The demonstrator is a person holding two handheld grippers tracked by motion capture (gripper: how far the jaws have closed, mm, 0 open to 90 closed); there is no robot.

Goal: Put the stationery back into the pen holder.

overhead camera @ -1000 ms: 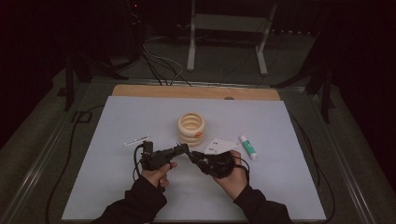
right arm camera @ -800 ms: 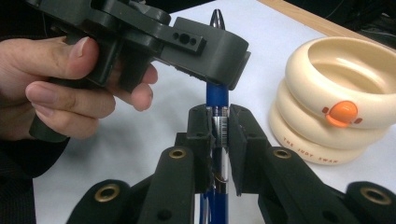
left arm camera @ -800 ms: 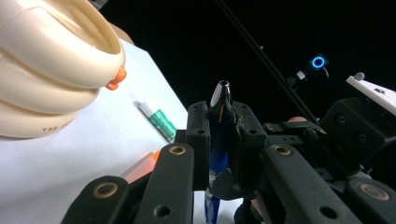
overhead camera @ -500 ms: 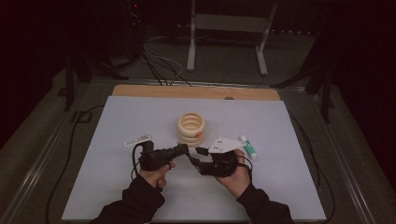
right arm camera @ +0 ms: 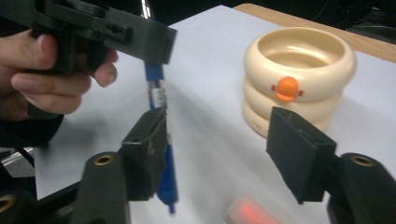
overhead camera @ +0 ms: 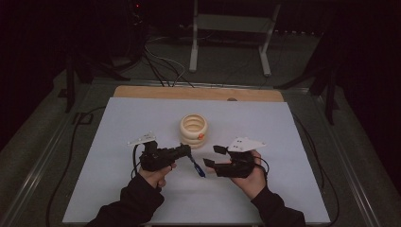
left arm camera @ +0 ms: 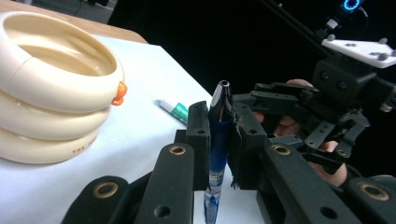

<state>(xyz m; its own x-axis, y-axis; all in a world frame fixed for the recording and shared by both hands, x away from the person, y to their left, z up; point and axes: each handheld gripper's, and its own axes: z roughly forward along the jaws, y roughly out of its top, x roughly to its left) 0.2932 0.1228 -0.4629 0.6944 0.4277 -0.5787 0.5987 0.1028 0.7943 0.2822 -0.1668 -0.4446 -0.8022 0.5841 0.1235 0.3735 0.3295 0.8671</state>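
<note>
Left gripper (overhead camera: 182,151) is clamped tight on a blue ballpoint pen (left arm camera: 217,140), the barrel pinched crosswise between the pads about mid-length, silver tip end sticking out past one side of the jaws and the rest running out the other; in the high view the pen (overhead camera: 195,166) hangs down-right out of the jaws toward the right gripper (overhead camera: 215,156). My read: left is acting as a vise while the right works the free end (cap or handover, can't tell which). Right gripper's jaws have just been opening and now stand about half wide, pads pressing on nothing; the pen (right arm camera: 161,126) sits just outside its left jaw, not in the gap. Beyond the gap stands a cream stacked-ring holder (right arm camera: 299,79) with an orange knob (right arm camera: 286,88), well clear of both jaws.
</note>
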